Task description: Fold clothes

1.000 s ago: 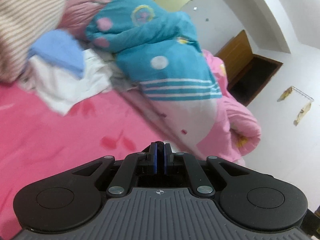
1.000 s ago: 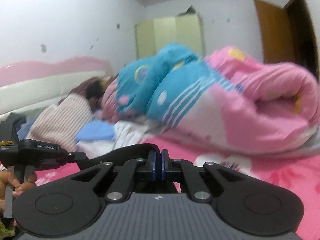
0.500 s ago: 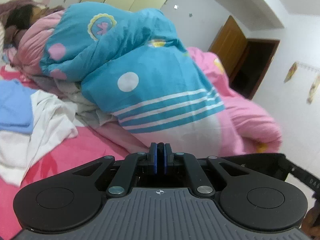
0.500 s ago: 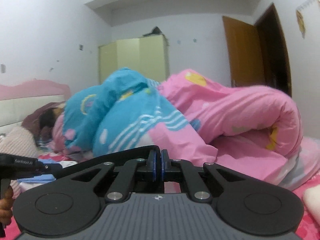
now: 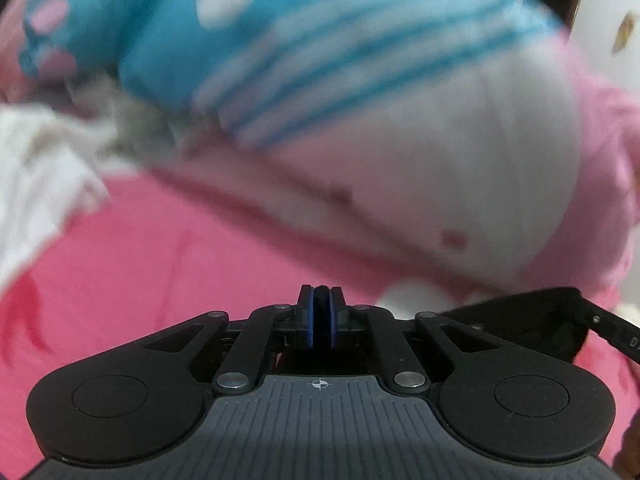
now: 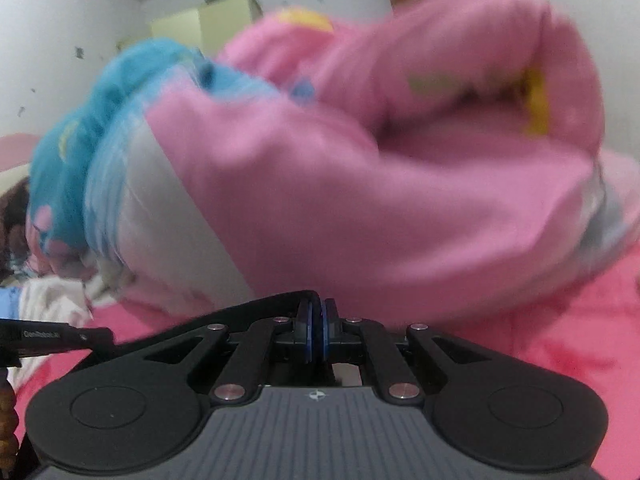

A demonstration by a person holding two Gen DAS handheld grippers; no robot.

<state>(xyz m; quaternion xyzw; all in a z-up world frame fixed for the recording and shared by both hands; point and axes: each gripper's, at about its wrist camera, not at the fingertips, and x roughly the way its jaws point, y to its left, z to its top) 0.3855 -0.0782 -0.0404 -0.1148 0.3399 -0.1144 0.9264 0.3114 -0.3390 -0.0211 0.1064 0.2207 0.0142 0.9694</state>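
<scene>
Both the left gripper (image 5: 322,304) and right gripper (image 6: 316,312) are pressed together, pinching nothing visible; white clothes (image 5: 44,168) lie rumpled at left of frame, needing a grasp

Blurred quilt (image 5: 320,92): blue with white stripes and dots, seemingly pink elsewhere; sheet (image 5: 160,280) hot pink.

My left wrist cam sits low over the pink bedsheet (image 5: 132,264), facing close into the rolled quilt (image 5: 360,100), heavy blur. My right wrist cam looks at the same quilt (image 6: 320,184) from its pink end, also close. Each view catches the other tool's edge.
</scene>
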